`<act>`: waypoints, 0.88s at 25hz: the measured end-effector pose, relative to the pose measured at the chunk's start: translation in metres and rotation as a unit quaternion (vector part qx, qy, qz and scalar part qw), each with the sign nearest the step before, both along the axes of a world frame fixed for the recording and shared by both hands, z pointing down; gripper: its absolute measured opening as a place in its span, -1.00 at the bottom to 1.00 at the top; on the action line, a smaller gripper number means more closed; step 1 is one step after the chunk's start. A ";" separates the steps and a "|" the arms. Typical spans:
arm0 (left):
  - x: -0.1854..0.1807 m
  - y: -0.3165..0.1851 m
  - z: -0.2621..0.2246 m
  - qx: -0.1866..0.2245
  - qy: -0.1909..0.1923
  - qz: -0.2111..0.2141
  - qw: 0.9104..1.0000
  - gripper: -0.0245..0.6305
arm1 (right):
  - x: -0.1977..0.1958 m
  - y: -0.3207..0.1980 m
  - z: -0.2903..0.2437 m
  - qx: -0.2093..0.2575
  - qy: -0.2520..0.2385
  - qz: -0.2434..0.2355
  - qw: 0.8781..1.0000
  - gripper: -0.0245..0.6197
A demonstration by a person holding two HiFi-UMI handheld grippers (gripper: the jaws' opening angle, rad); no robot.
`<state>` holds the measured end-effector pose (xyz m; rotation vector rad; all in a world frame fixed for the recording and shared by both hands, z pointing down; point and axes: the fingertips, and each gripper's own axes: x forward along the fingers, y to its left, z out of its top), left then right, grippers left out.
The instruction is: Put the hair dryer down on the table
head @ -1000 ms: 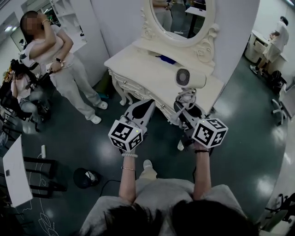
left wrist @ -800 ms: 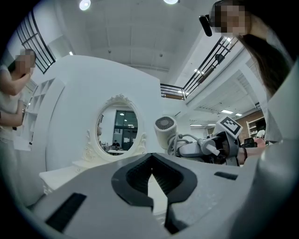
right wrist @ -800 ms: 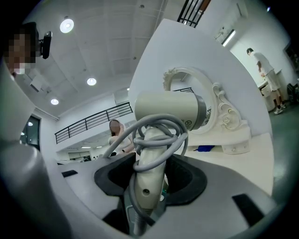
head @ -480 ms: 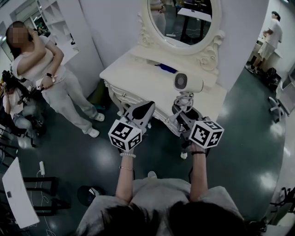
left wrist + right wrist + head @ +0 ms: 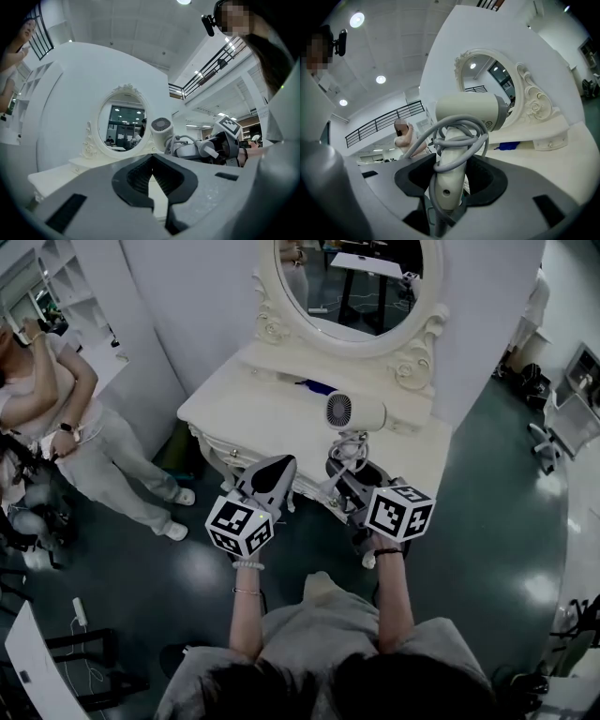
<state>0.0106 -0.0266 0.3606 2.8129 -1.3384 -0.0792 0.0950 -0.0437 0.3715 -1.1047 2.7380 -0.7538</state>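
Observation:
A white hair dryer [image 5: 354, 412] stands upright, its grey cord wound round the handle [image 5: 451, 159]. My right gripper [image 5: 345, 468] is shut on that handle and holds the dryer above the right half of the white dressing table [image 5: 262, 413]. In the right gripper view the dryer's barrel [image 5: 471, 111] lies crosswise above the jaws. My left gripper [image 5: 277, 470] hovers beside it at the table's front edge, its jaws closed to a point with nothing between them. The left gripper view shows the dryer [image 5: 161, 131] and the right gripper to its right.
An oval mirror [image 5: 352, 277] in an ornate frame stands at the back of the table. A blue object [image 5: 316, 387] lies near its base. A person [image 5: 56, 427] stands on the dark floor at the left. White shelves [image 5: 56, 287] are at the far left.
The dressing table has come closer and both grippers now reach over its front edge. The right gripper still holds the hair dryer; the left stays closed.

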 end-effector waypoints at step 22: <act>-0.114 -0.191 0.049 -0.068 0.001 -0.048 0.997 -0.91 | -0.111 -0.199 0.058 -0.069 0.054 -0.063 0.994 -0.32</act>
